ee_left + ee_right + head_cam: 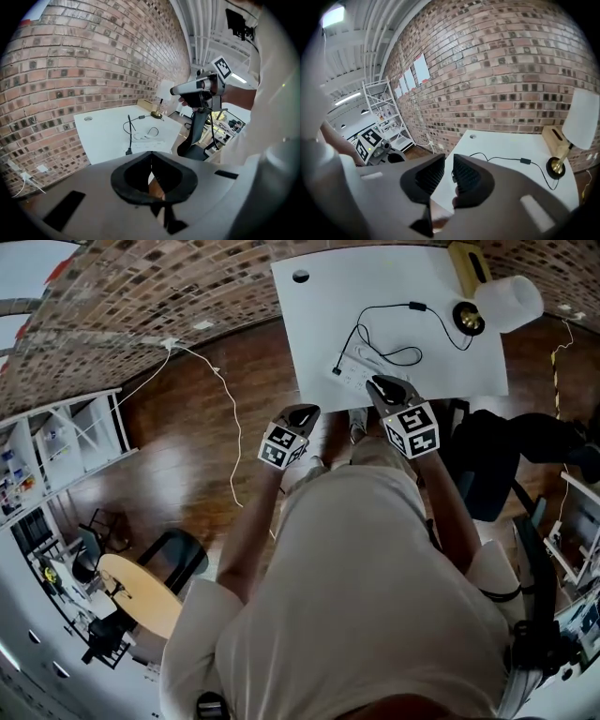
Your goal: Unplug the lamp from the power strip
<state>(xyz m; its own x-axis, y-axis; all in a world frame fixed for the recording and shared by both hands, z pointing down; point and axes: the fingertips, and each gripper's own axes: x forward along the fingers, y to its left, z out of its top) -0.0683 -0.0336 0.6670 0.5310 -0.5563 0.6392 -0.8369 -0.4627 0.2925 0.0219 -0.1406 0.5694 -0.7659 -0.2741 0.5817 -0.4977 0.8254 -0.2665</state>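
A lamp with a white shade and brass base stands at the far right of the white table. Its black cord runs left and down to a black plug at the end of a white power strip. I cannot tell whether the plug is seated. In the left gripper view the strip and plug lie near the table's front edge. My left gripper is shut and empty, off the table's near corner. My right gripper hovers over the front edge beside the strip, its jaws slightly apart and empty.
A yellow wooden box lies behind the lamp. A dark office chair stands right of me. A white cable trails over the wood floor from the brick wall. White shelves stand at the left.
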